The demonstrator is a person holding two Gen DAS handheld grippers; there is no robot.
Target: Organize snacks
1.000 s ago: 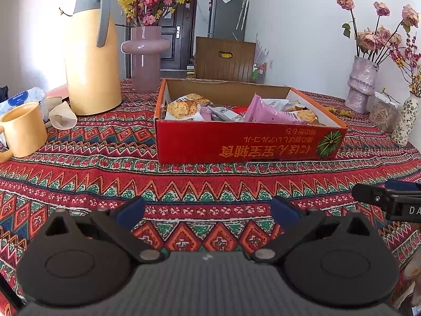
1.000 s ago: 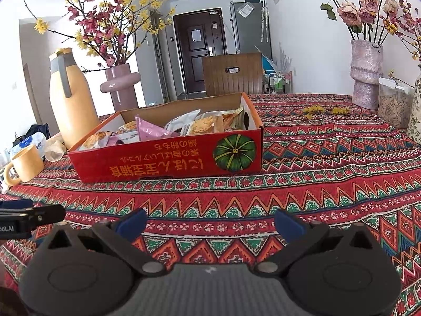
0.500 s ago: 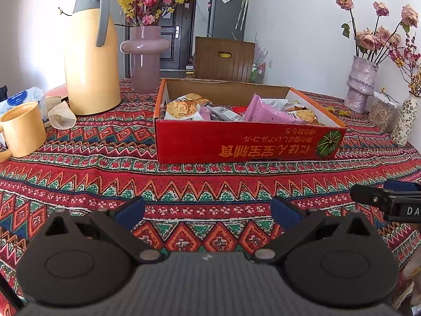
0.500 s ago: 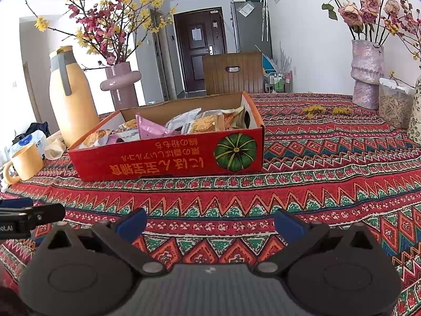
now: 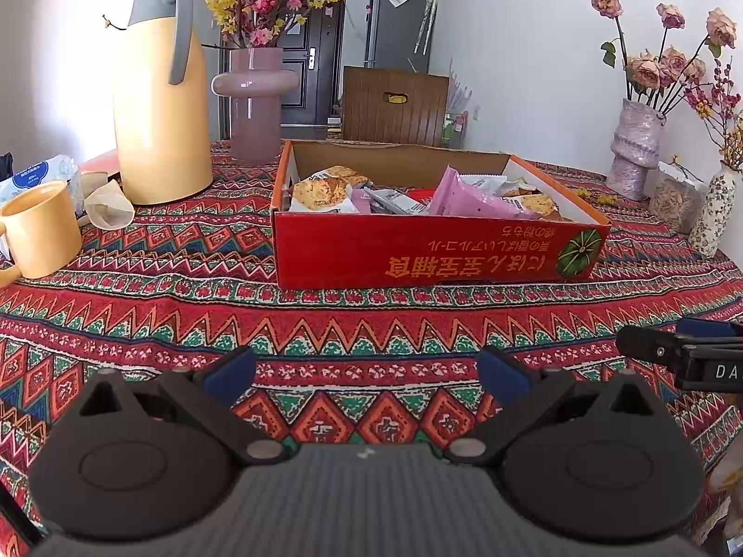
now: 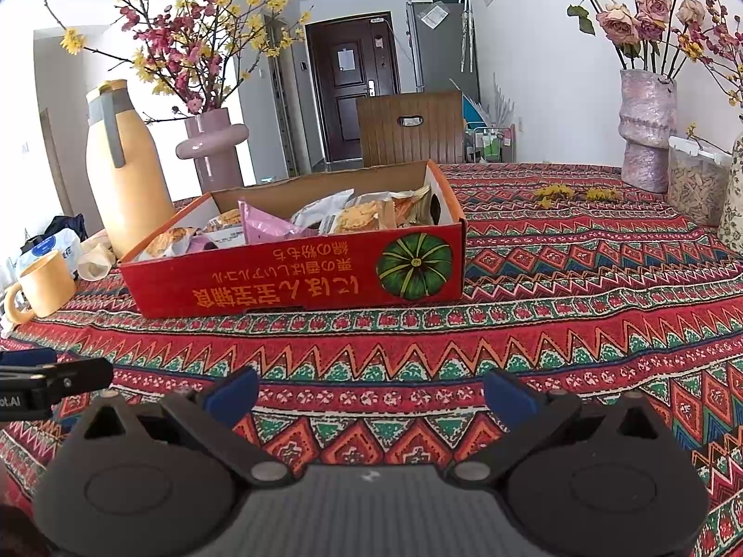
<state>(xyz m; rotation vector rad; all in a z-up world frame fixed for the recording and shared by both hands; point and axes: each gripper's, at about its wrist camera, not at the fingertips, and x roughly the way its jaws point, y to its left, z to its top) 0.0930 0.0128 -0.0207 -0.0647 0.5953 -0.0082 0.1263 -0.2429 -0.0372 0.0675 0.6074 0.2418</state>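
A shallow red cardboard box with a green pumpkin picture stands on the patterned tablecloth. Inside lie several snack packets, among them a pink one and biscuit packs. My left gripper is open, low over the cloth in front of the box, nothing between its blue pads. My right gripper is also open and empty, nearer the box's pumpkin corner. Each gripper's tip shows at the edge of the other's view.
A yellow thermos jug, a pink vase with blossoms, a yellow mug and a tissue pack stand left of the box. Vases with dried roses and a clear jar stand at the right. A wooden chair back is behind.
Both views have crept very slightly; the box sits a touch lower and nearer in frame. Both grippers stay open and empty.
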